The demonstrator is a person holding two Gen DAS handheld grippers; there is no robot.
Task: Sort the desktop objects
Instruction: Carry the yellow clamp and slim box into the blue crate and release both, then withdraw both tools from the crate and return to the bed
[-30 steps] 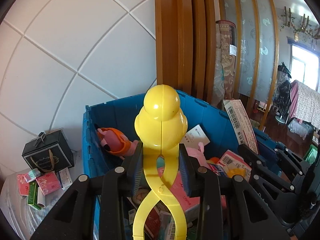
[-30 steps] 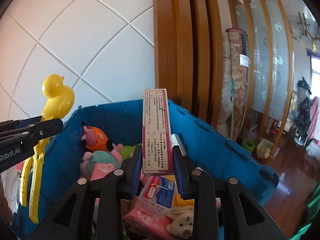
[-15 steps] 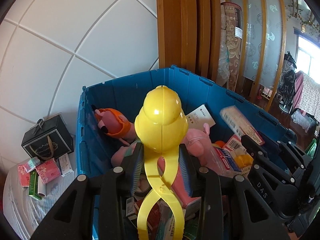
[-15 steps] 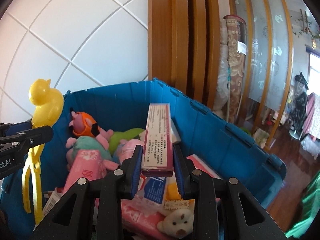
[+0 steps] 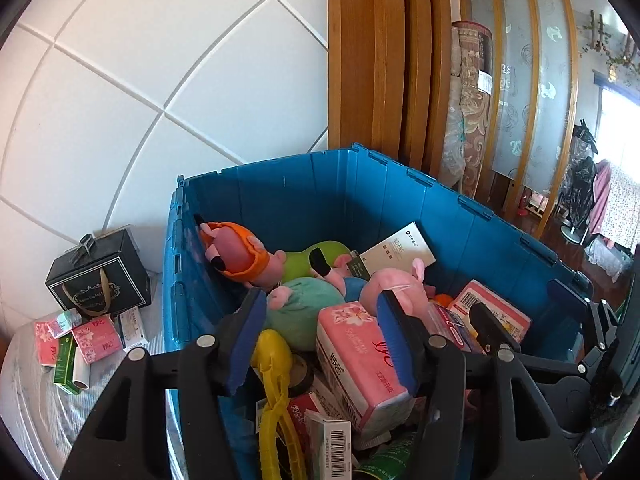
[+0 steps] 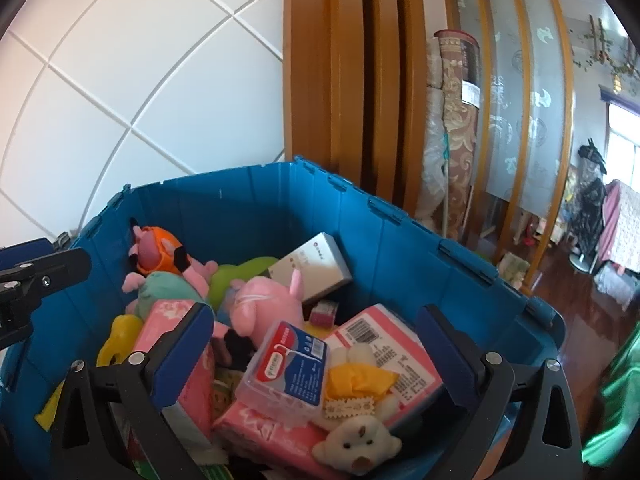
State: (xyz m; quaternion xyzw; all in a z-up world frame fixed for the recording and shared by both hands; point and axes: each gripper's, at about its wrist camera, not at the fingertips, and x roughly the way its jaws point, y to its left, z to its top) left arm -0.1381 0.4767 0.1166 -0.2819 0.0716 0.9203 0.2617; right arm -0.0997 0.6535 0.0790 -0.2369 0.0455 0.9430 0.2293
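Holding nearly everything here: a big blue plastic crate (image 5: 360,200), stiff-walled, heaped to about half its depth. Stuffed along its far-left corner, a soft pink plush pig with an orange hood (image 5: 236,250); beside it a green plush (image 5: 316,254) and a teal-and-pink plush (image 5: 304,308) — light, squashy, best pinched at a limb or the body. Leaning toward the far wall, a white-and-grey flat carton (image 6: 316,270), rigid, light, easiest taken across its thin edges. Near the right wall, a long pink printed box with a barcode (image 6: 384,344), lying flat on the heap, not gripped. Toward the near-left corner, a yellow plastic duck-headed tong (image 5: 276,380), hard, smooth and springy, likely to slip unless taken across its narrow handles; lying loose in the crate. Nearby, a pink soft tissue pack (image 5: 360,356), a clear plastic case with a blue label (image 6: 288,368), and a small white plush bear (image 6: 356,440). Spreading now, both tools: left gripper (image 5: 320,340) jaws opening over the heap with nothing pinched; right gripper (image 6: 312,352) jaws opening wide, likewise empty. Outside the crate's left wall, a black gift box (image 5: 98,280) and small cartons (image 5: 80,344).
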